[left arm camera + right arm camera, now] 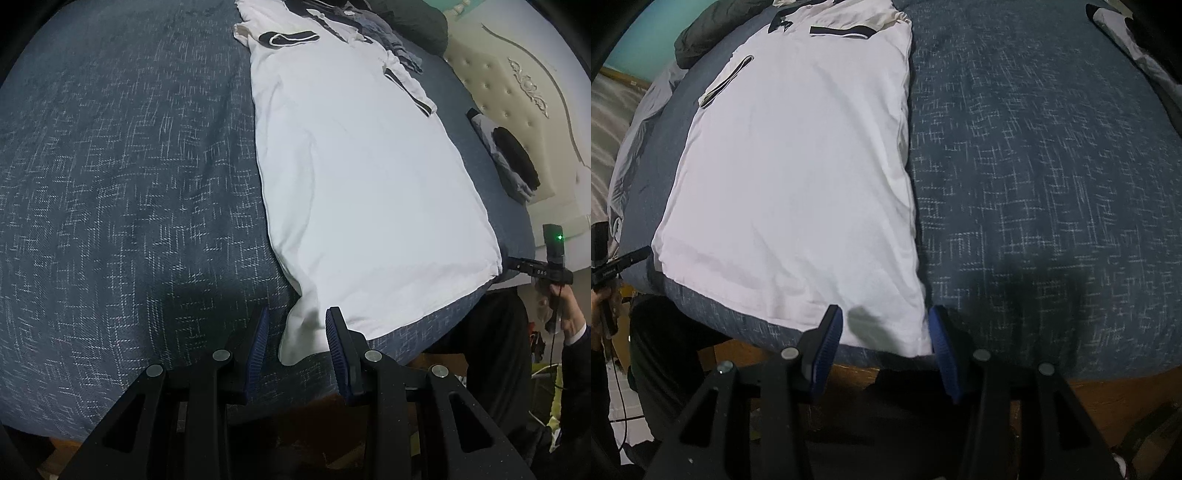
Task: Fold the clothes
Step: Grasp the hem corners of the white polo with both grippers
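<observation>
Bed (110, 184): dark blue covering with a white cross-hatch weave, carrying everything below.

Shirt (362, 177): white, dark-trimmed sleeves, both sleeves turned in over the body to make a long narrow panel. Long axis runs straight away from both grippers, hem at the near bed edge, collar far. Whether the sides lie folded under is, on this view, only probable.

Folded pile (513, 162): dark and grey clothes near the cream headboard (517, 85), well apart from the shirt.

Left gripper (297, 328): fingers apart, straddling the hem's left corner, not clamped.

Right gripper (884, 325): fingers apart, astride the hem's right corner. Each hand is about equally near its own corner; a lengthwise fold would carry hem toward collar.
</observation>
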The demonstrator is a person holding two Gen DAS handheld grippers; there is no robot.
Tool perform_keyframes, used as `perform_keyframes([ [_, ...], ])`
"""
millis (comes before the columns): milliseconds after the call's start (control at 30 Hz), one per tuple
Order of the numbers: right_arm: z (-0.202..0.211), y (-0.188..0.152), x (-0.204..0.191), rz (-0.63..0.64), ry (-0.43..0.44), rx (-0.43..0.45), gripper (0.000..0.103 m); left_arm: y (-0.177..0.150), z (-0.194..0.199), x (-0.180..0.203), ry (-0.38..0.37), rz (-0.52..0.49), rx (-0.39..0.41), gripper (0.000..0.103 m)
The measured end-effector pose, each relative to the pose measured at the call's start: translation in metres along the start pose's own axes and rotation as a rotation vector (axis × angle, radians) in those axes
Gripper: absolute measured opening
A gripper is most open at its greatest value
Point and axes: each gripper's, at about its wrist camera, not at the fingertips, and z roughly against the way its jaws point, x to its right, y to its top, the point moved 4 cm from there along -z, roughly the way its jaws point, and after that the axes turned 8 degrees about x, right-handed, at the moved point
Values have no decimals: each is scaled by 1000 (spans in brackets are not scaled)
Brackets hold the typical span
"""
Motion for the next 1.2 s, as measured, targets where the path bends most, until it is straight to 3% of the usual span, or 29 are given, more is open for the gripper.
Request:
perform_keyframes([
  [667, 6, 7, 16, -50, 3, -13, 49, 0, -6, 1, -8, 9, -25, 35],
  [1033, 6, 8, 3, -6, 32, -30, 49, -3, -27, 4, -12, 6, -59, 35],
  [1200, 10, 13, 12, -7, 47, -29, 43, -4, -33, 6, -19, -1, -64, 35],
])
